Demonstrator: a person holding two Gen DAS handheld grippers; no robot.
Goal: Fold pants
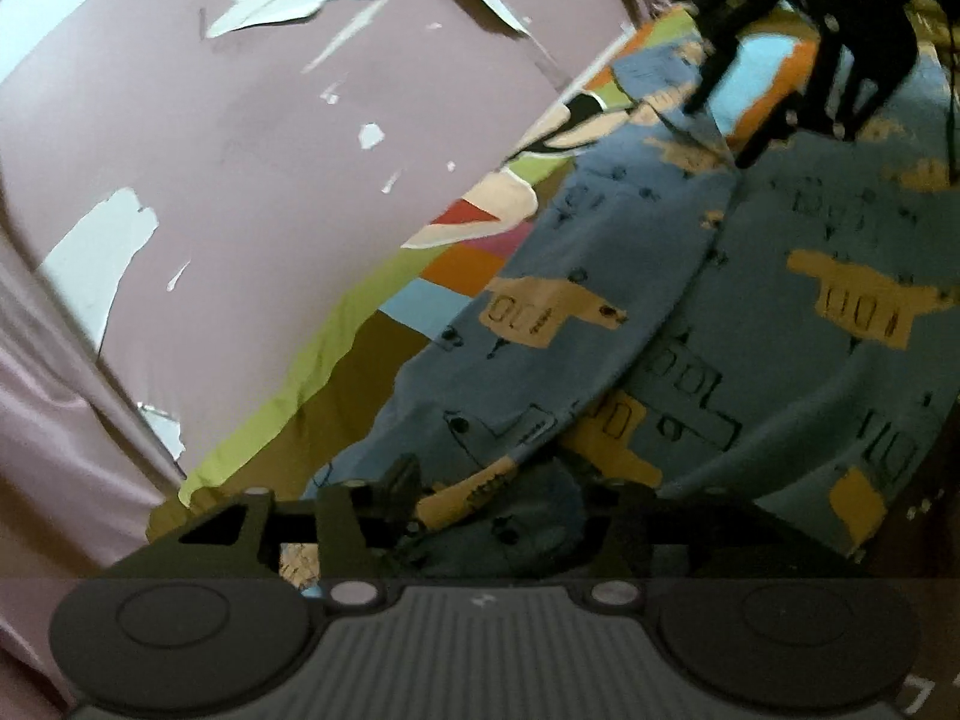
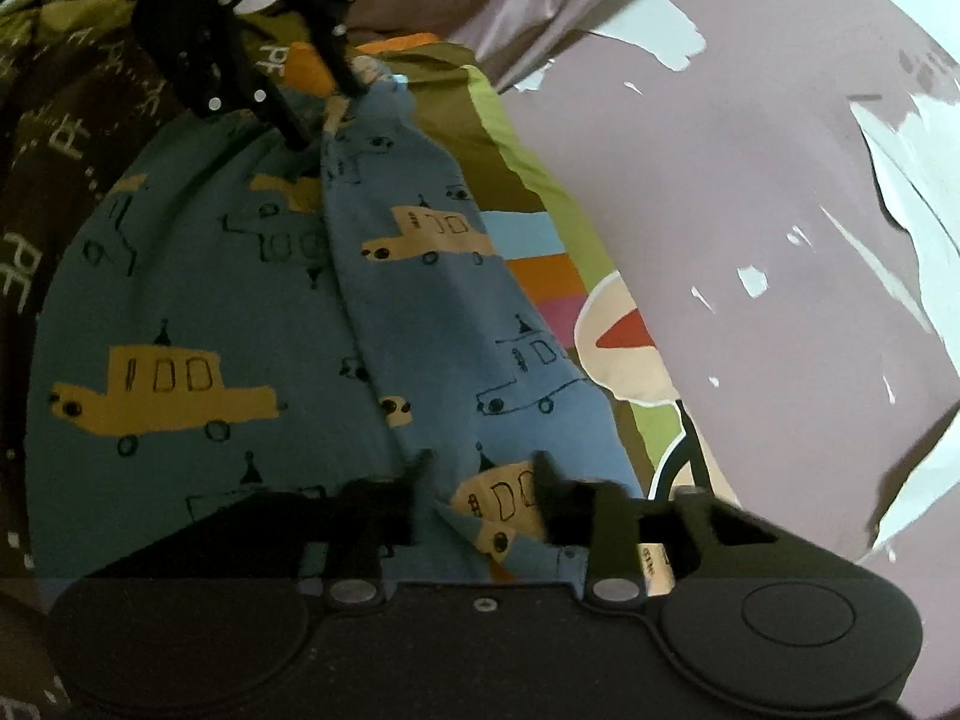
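Left wrist view showed the blue cotton pants printed with yellow cars (image 1: 600,312) lying on a multicoloured patchwork bedsheet (image 1: 456,264) beside a mauve wall with peeling paint (image 1: 270,150); the left gripper (image 1: 504,498) had its fingers clenched on bunched pants cloth. Only the right wrist view showed a dark brown blanket with white lettering (image 2: 54,138) bordering the pants. There the right gripper (image 2: 480,480) held its fingers apart, a fold of pants between them; whether they gripped it I cannot tell.
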